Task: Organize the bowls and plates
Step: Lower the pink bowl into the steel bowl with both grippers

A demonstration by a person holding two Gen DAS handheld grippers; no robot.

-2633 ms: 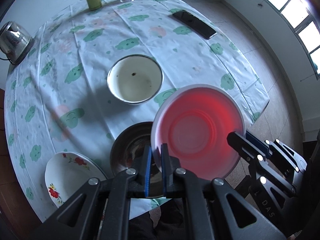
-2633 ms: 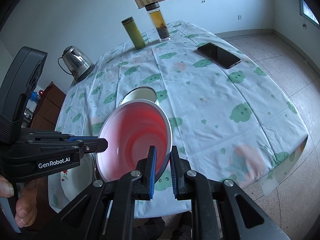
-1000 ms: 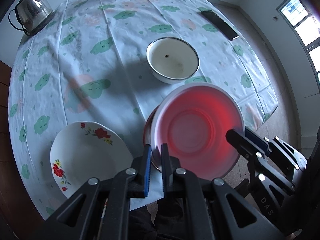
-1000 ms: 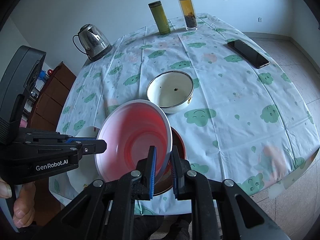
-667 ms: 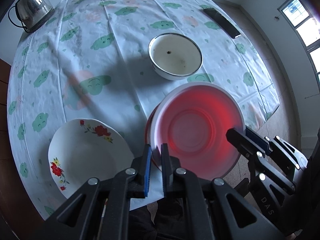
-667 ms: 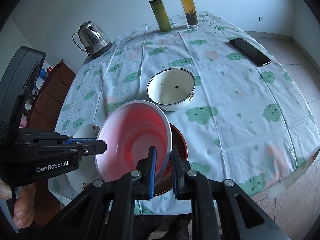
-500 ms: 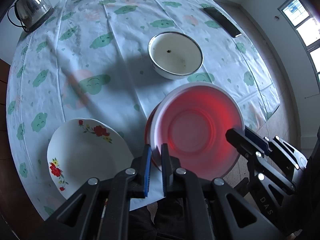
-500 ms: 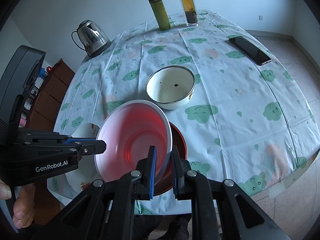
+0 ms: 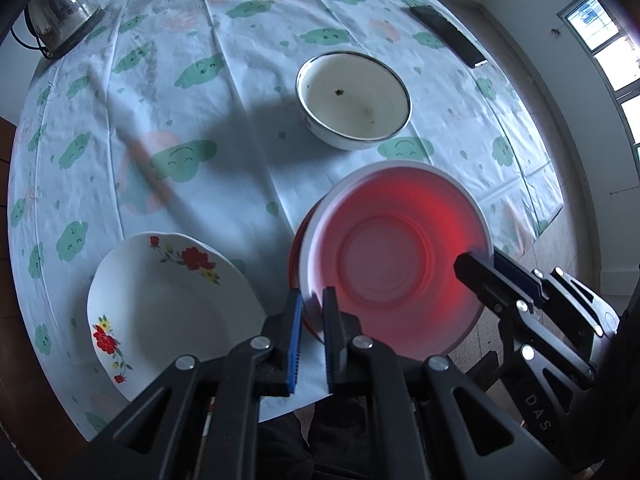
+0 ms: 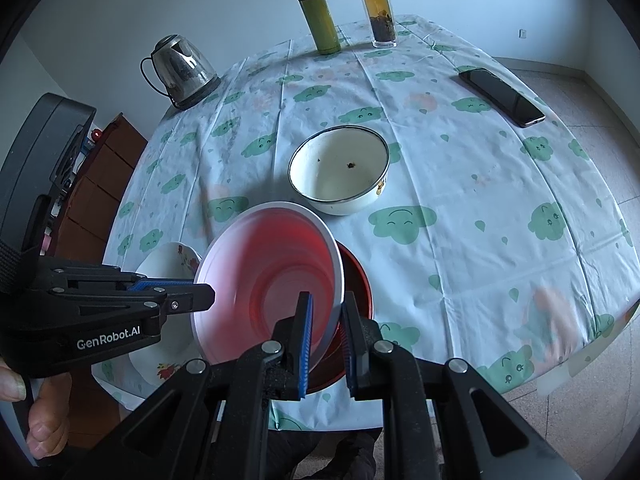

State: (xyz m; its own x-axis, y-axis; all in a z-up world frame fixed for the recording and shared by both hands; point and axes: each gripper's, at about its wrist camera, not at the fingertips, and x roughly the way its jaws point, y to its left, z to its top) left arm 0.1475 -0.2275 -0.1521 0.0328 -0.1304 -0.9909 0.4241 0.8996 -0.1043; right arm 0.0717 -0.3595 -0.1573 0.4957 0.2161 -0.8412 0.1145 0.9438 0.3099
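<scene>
A pink translucent bowl (image 9: 392,256) with a white rim hangs tilted over the table's near edge, held from both sides. My left gripper (image 9: 311,300) is shut on its near-left rim and shows in the right wrist view as the left gripper (image 10: 200,292). My right gripper (image 10: 326,304) is shut on the opposite rim of the pink bowl (image 10: 272,280). Right under it a dark red bowl (image 10: 358,292) sits on the cloth, mostly hidden. A white floral plate (image 9: 168,300) lies to the left. Farther in stands a cream enamel bowl (image 9: 354,100).
The round table carries a cloud-print cloth (image 10: 460,184). At the back are a kettle (image 10: 180,68), a green flask (image 10: 322,20) and a tea bottle (image 10: 378,8). A phone (image 10: 500,96) lies at the right. A person's hand (image 10: 40,420) holds the left gripper.
Since the earliest frames both grippers have shifted with the pink bowl, so the dark red bowl and floral plate show more fully. Over the last second hardly anything has moved.
</scene>
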